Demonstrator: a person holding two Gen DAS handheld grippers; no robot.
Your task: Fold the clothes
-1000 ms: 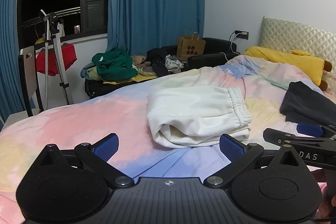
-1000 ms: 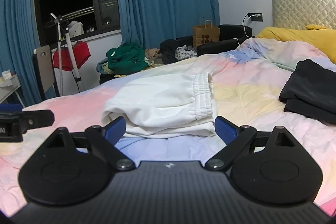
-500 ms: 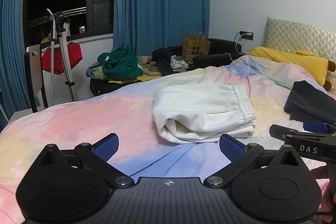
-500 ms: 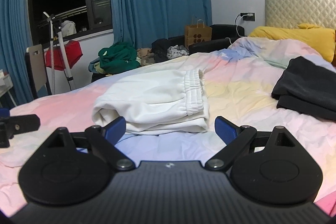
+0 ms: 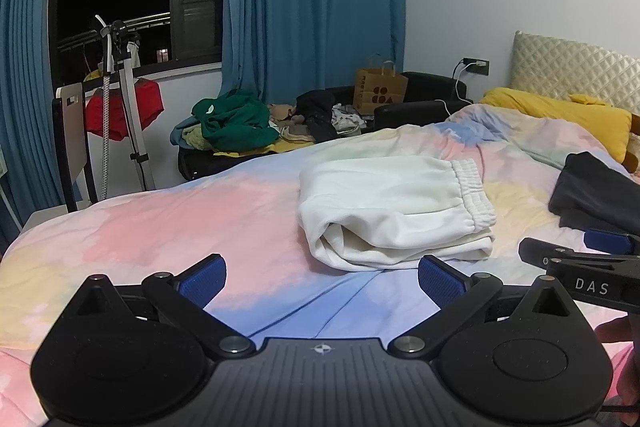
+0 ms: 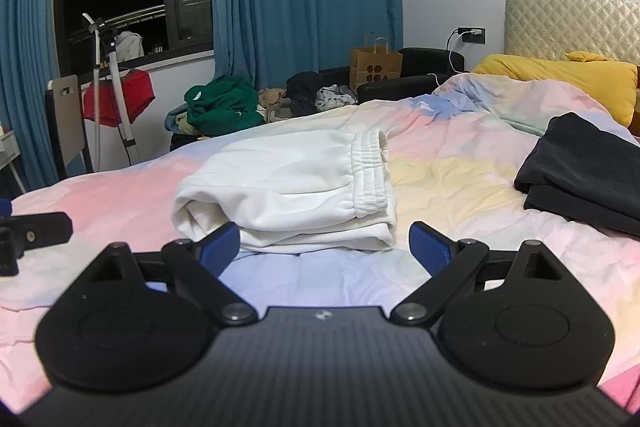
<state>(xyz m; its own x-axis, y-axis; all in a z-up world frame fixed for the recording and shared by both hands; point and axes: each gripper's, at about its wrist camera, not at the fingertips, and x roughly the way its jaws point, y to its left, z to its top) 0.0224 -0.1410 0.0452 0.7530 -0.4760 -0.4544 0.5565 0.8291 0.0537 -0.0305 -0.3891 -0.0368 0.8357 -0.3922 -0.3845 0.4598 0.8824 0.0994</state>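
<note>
Looks like white sweatpants (image 5: 394, 211) already folded into compact bundle, lying mid-bed on pastel duvet (image 5: 168, 227), waistband end toward headboard side, rolled fold edge toward window side; step in hand prob. a check/tidy of that bundle or a move to next garment, w/ pile of unfolded clothes (image 5: 236, 125) on dark sofa past far edge of bed. To do it well: approach low & level, both grippers at near edge of bundle, one per corner; pinch thru all layers, not just top one, else stack fans open; lift together, no twist; set down next to folded dark garment (image 6: 580, 175), which sits well apart toward yellow pillow (image 6: 560, 79). Risk as judged: soft fleece slumps if grabbed at one end only. Fingers: left gripper (image 5: 322, 277) spread wide, blue pads (image 5: 202, 279) apart, nothing between, touching nothing, hovering short of bundle. Right gripper (image 6: 324, 245) likewise splayed wide & empty; left pad overlaps near corner of sweatpants in view, contact not clear, prob. just in front. Other gripper's tip visible at edge of each view, so both side by side, close.
</note>
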